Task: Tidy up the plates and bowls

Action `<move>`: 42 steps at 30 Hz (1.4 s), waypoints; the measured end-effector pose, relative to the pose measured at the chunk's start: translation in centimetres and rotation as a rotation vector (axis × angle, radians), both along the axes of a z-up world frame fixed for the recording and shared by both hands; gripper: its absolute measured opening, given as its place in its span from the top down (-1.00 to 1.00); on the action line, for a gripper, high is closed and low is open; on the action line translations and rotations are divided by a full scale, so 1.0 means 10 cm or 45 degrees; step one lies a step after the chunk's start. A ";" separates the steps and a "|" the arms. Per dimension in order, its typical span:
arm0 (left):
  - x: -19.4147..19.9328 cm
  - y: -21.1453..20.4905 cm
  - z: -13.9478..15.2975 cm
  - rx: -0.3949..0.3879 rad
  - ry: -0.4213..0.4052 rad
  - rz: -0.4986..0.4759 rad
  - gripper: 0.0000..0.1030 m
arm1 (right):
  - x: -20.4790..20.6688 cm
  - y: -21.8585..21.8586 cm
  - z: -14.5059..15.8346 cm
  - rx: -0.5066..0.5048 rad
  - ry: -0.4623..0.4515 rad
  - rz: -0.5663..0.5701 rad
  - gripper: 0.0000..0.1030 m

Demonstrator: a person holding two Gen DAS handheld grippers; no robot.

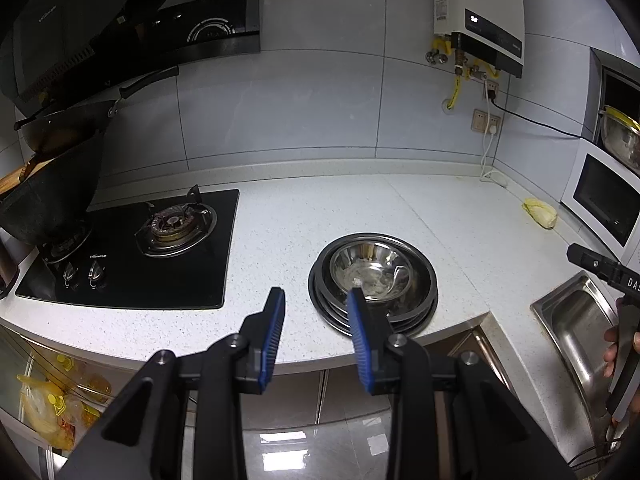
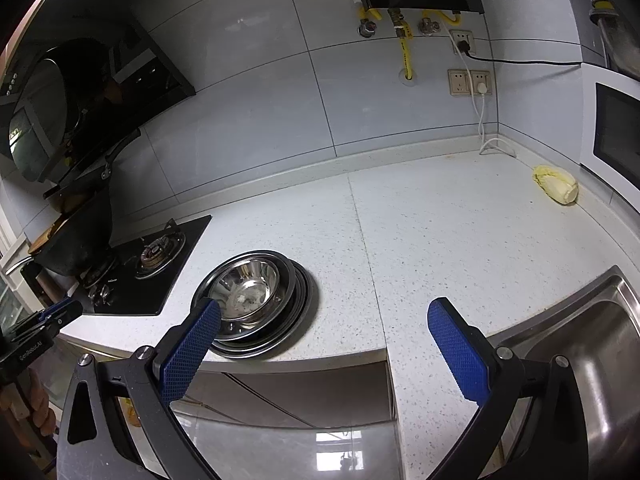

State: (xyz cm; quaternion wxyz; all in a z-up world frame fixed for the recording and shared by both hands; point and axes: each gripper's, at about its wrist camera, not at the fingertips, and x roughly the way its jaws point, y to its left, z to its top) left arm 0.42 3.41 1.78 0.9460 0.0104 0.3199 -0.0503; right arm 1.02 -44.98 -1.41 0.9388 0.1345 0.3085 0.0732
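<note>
Blue pads of the left claw (image 1: 316, 312) sit nearest the lens, parted a moderate way with nothing between them; released, holding nothing. Its right pad overlaps the near rim of the stack in that view, but contact can't be confirmed; it looks to hover short of the bench (image 1: 440, 208) edge.

Right claw (image 2: 324, 324) gapes much wider, also empty, no contact visible. Its left pad lines up with the near rim of the bowl (image 2: 246, 290).

Task items: steel bowl nested on a pile of steel plates (image 2: 298, 316), all stacked on the bench just ahead of both claws, slightly right of the left claw's centre and left of the right claw's centre. Sink (image 2: 600, 360) lies to the right of the right claw; stove (image 1: 132, 248) to the left of the left claw.

Step in hand, judged: approach for lifting the bowl off the plates, or stack already done, unclear. To do it well: pinch only the bowl's rim, one pad inside and one outside, lift straight up so the plates don't drag. Steel is slick, so close firmly before lifting.
</note>
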 end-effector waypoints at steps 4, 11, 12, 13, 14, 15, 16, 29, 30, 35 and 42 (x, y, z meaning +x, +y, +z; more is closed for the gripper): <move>0.01 -0.03 -0.02 -0.001 0.012 -0.014 0.40 | -0.01 -0.04 -0.01 0.005 0.013 -0.013 -0.97; 0.04 -0.10 -0.05 -0.013 0.022 -0.043 0.40 | -0.05 -0.08 -0.01 -0.042 0.034 -0.053 -0.97; 0.04 -0.11 -0.06 -0.013 0.021 -0.046 0.40 | -0.06 -0.09 -0.01 -0.044 0.035 -0.059 -0.97; 0.04 -0.12 -0.06 -0.012 0.021 -0.048 0.40 | -0.06 -0.10 -0.01 -0.046 0.035 -0.065 -0.98; 0.04 -0.12 -0.06 -0.009 0.021 -0.048 0.40 | -0.06 -0.11 -0.01 -0.049 0.036 -0.069 -0.98; 0.04 -0.13 -0.06 -0.008 0.021 -0.048 0.40 | -0.06 -0.12 -0.01 -0.050 0.038 -0.073 -0.97; 0.04 -0.13 -0.06 -0.010 0.022 -0.048 0.40 | -0.05 -0.13 -0.01 -0.047 0.039 -0.074 -0.97; 0.01 -0.11 -0.01 -0.069 -0.001 -0.063 0.40 | 0.01 -0.12 -0.05 -0.047 0.054 -0.054 -0.98; 0.02 -0.10 -0.01 -0.086 0.007 -0.069 0.40 | 0.01 -0.12 -0.05 -0.047 0.055 -0.053 -0.97; 0.04 -0.09 -0.03 -0.136 0.038 -0.079 0.40 | 0.01 -0.13 -0.06 -0.049 0.061 -0.051 -0.98; 0.02 -0.10 0.01 -0.149 0.022 -0.082 0.40 | 0.01 -0.13 -0.07 -0.053 0.066 -0.048 -0.97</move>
